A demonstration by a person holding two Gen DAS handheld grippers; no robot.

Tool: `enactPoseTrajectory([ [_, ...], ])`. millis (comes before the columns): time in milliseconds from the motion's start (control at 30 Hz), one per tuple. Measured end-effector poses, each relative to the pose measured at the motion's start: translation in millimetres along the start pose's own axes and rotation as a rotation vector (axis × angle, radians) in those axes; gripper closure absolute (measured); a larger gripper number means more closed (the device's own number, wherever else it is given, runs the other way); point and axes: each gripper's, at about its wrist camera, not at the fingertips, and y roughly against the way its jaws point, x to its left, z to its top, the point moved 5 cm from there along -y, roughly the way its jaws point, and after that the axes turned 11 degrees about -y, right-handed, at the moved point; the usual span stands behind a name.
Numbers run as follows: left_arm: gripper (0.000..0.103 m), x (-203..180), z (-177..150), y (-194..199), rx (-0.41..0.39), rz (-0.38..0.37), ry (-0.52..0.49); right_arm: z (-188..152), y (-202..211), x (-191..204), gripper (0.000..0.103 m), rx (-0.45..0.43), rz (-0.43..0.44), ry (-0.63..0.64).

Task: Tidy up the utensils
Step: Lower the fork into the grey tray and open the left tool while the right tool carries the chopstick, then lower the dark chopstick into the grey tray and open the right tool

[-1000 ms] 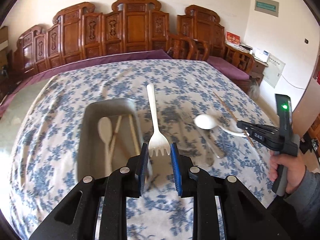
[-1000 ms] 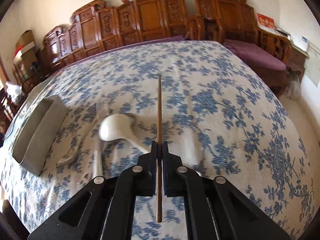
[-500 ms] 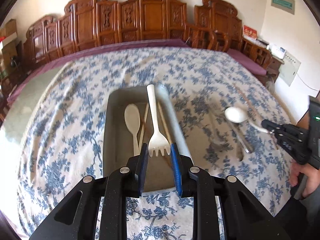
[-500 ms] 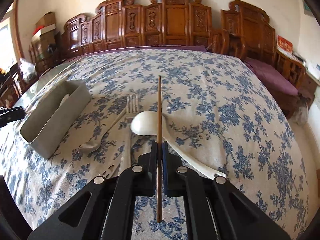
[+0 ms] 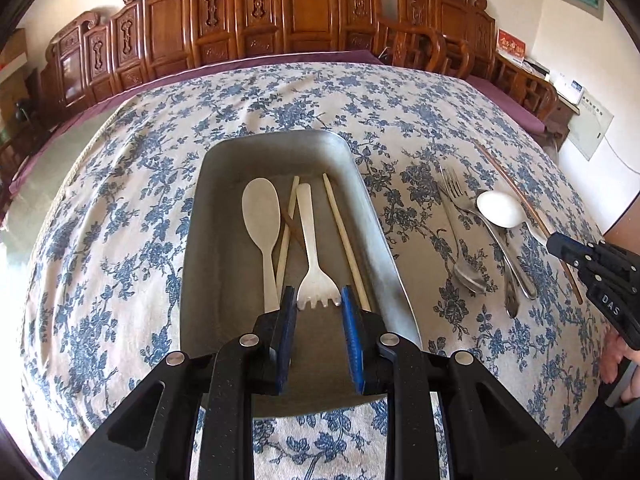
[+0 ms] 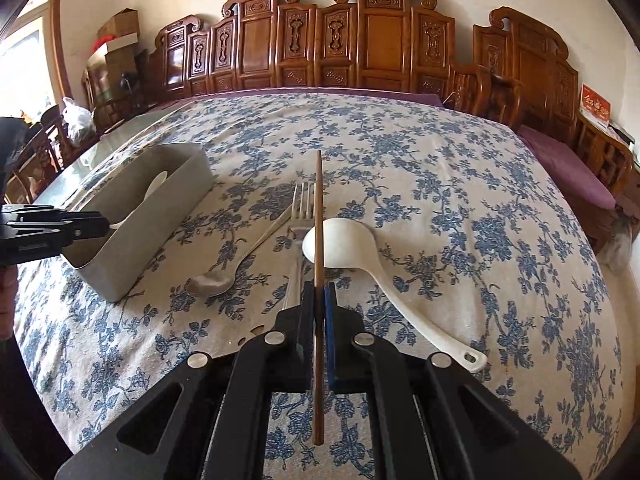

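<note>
My left gripper is over the near end of the grey tray. Its jaws stand either side of the tines of a white plastic fork that lies in the tray; whether they still grip it I cannot tell. A pale spoon and light chopsticks also lie in the tray. My right gripper is shut on a brown chopstick, held above the table; it also shows in the left wrist view. The tray is to its left.
On the floral tablecloth lie a white ceramic spoon, a metal fork and a metal spoon. Carved wooden chairs line the far side. The left gripper reaches over the tray.
My left gripper carried the white fork from beside the tray to over it and lowered it inside, among the other utensils. My right gripper turned left with the brown chopstick.
</note>
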Motion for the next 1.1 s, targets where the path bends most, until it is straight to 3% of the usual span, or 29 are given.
enactPoseTrajectory([
  [200,0.081,-1,5,-2,-0.008,0.012,-0.011,-2,1,6,0.097,0.009,0.012,0.007],
  [300,0.070,2,3,3,-0.025,0.011,0.001,-3,3,10,0.097,0.012,0.020,0.012],
  [433,0.070,8,1,15,-0.059,0.007,0.016,-4,5,22,0.097,0.020,0.031,0.024],
  [800,0.066,37,-17,50,-0.124,0.016,0.055,-10,14,81,0.097,0.051,0.105,0.062],
  [1100,0.066,58,-33,57,-0.136,0.053,0.071,11,12,134,0.097,0.077,0.184,0.060],
])
